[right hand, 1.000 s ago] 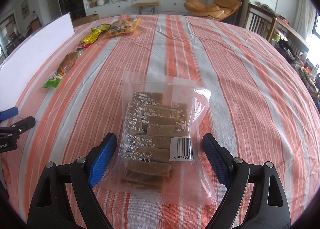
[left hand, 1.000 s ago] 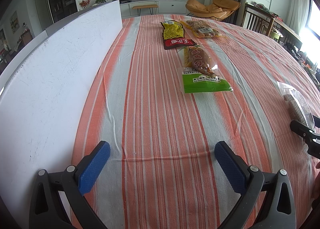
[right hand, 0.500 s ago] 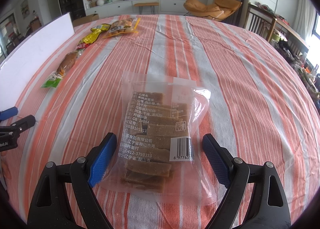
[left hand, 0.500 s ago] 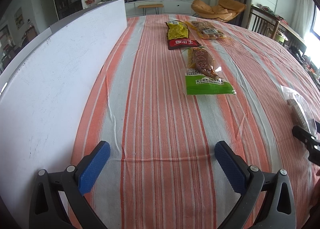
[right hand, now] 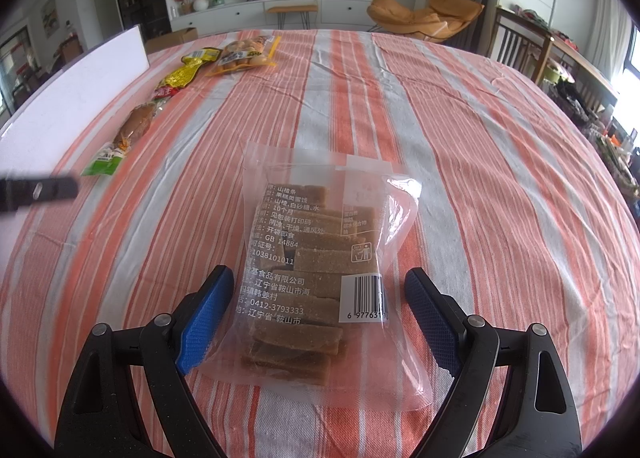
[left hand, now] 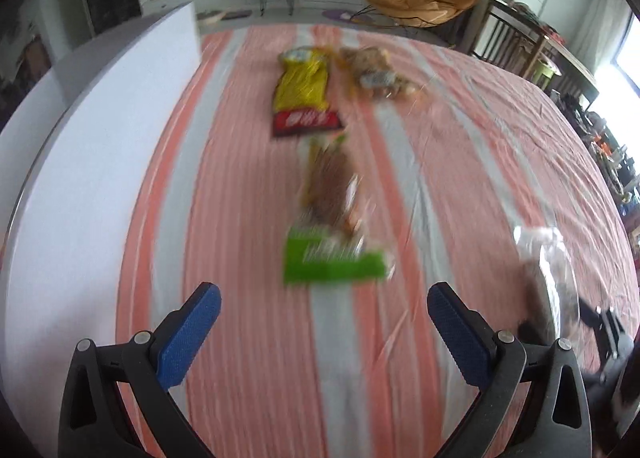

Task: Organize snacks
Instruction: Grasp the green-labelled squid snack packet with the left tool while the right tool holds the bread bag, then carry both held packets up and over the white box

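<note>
My right gripper (right hand: 316, 298) is open, its blue pads on either side of a clear bag of brown bars (right hand: 316, 266) that lies flat on the striped cloth. My left gripper (left hand: 320, 318) is open and empty, just short of a green-ended sausage pack (left hand: 332, 218). Beyond that lie a yellow and red pack (left hand: 304, 98) and a clear pack of brown snacks (left hand: 376, 74). The same row shows in the right wrist view: the sausage pack (right hand: 128, 138), the yellow pack (right hand: 180, 78) and the brown snack pack (right hand: 244, 54). The clear bag shows at the right of the left wrist view (left hand: 552, 270).
A white board (left hand: 88, 162) stands upright along the left side of the table. The striped cloth (right hand: 480, 178) covers the whole table. A dining chair (right hand: 516, 46) and an orange lounge chair (right hand: 428, 14) stand beyond the far edge.
My left gripper has moved forward and to the right, toward the green-ended pack; its view is now blurred. My right gripper and the clear bag have not moved.
</note>
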Available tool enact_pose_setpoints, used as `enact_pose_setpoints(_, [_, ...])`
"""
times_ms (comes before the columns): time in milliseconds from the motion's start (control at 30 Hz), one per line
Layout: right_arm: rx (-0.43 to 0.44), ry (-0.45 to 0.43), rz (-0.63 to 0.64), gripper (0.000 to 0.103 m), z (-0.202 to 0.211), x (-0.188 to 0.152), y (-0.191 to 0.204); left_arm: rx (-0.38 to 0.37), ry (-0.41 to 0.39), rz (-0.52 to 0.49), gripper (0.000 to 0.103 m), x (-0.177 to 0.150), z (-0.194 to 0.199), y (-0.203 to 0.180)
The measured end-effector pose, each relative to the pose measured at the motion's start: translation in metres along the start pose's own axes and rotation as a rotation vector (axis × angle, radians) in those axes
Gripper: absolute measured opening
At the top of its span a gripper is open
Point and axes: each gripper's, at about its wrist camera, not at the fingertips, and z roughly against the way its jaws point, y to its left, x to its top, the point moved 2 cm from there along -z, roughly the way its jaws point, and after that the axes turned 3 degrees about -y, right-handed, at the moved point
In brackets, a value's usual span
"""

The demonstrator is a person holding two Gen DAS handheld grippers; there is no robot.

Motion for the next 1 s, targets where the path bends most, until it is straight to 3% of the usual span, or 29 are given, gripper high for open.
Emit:
enact_pose_setpoints(67, [-0.001, 0.0, 0.0, 0.089, 0.001, 0.0, 0.0, 0.028, 0.008, -0.015, 0.101, 0.018, -0.017, -0.004])
enact_pose_setpoints(133, [-0.001, 0.0, 0.0, 0.089, 0.001, 0.0, 0.0, 0.076, 0.018, -0.006, 0.093, 0.035, -0.037, -0.003])
enact_pose_setpoints(200, [-0.001, 0.0, 0.0, 0.089, 0.0, 0.0, 0.0, 0.105, 0.032, 0.008, 0.075, 0.043, -0.05, 0.002])
enact_pose_setpoints(233, [-0.001, 0.0, 0.001, 0.089, 0.0, 0.0, 0.0, 0.092, 0.035, 0.019, 0.07, 0.045, -0.055, 0.005])
enact_pose_setpoints(267, [-0.001, 0.001, 0.0, 0.089, 0.001, 0.0, 0.0, 0.082, 0.032, 0.028, 0.059, 0.045, -0.057, 0.008])
enact_pose_setpoints(433, [-0.001, 0.001, 0.001, 0.089, 0.001, 0.0, 0.001, 0.083, -0.005, 0.018, 0.056, 0.02, -0.044, 0.018])
enact_pose_setpoints(667, [-0.003, 0.001, 0.003, 0.089, 0.0, 0.0, 0.001, 0.056, -0.009, -0.059, 0.057, -0.081, 0.02, 0.017])
enact_pose_setpoints(833, [-0.012, -0.002, 0.009, 0.089, 0.002, -0.001, 0.001, 0.031, -0.058, -0.066, 0.062, -0.117, 0.04, 0.017])
enact_pose_setpoints(900, [-0.016, -0.003, 0.012, 0.089, 0.002, -0.001, 0.001, 0.042, -0.061, -0.073, 0.08, -0.115, 0.035, 0.017])
enact_pose_setpoints(1000, [-0.015, -0.003, 0.011, 0.089, 0.002, -0.001, 0.001, 0.023, -0.076, -0.071, 0.09, -0.109, 0.03, 0.018])
